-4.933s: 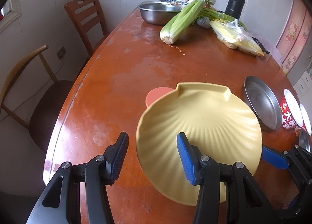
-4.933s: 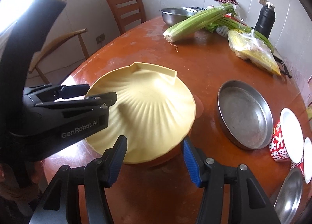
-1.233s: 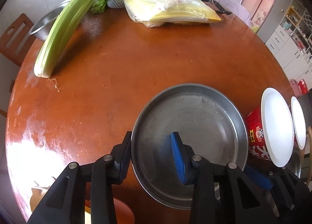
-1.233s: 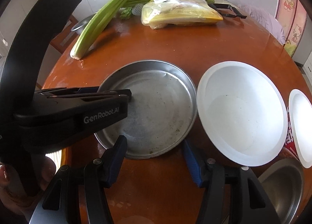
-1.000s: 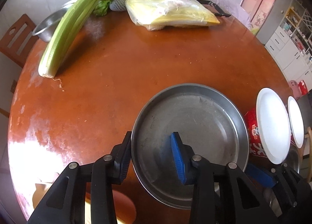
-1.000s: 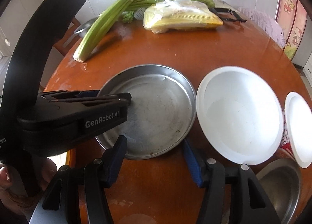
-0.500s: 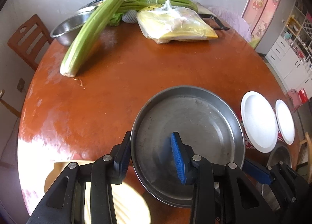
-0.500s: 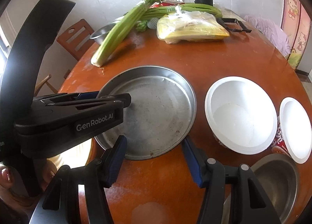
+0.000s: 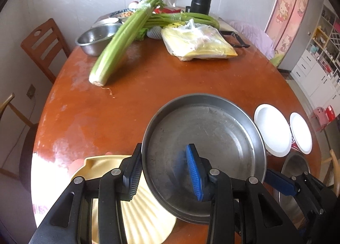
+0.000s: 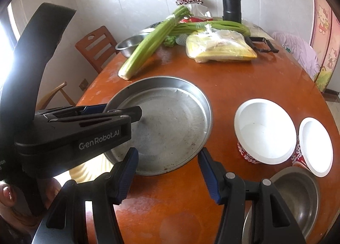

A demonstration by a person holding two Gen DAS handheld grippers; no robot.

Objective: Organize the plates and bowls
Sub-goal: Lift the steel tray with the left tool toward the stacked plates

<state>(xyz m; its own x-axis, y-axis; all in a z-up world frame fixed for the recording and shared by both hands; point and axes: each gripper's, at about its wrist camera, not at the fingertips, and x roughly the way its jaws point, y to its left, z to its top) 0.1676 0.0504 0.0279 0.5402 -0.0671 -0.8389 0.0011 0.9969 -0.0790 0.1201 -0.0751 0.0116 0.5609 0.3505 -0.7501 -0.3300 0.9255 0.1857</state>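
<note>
— Any writing you can read from here?

— One clear bit: "GenRobot.AI" in pale letters on the black body of my left claw (image 10: 131, 114), off to the left of my right claw (image 10: 167, 171).

— And the red cups (image 10: 246, 153) to its right?

— White marks on the red sides, too small and bent to read. A few letters run along the far left edge too, cut off.

— Through the left claw's camera?

— No words that I can read.
</note>
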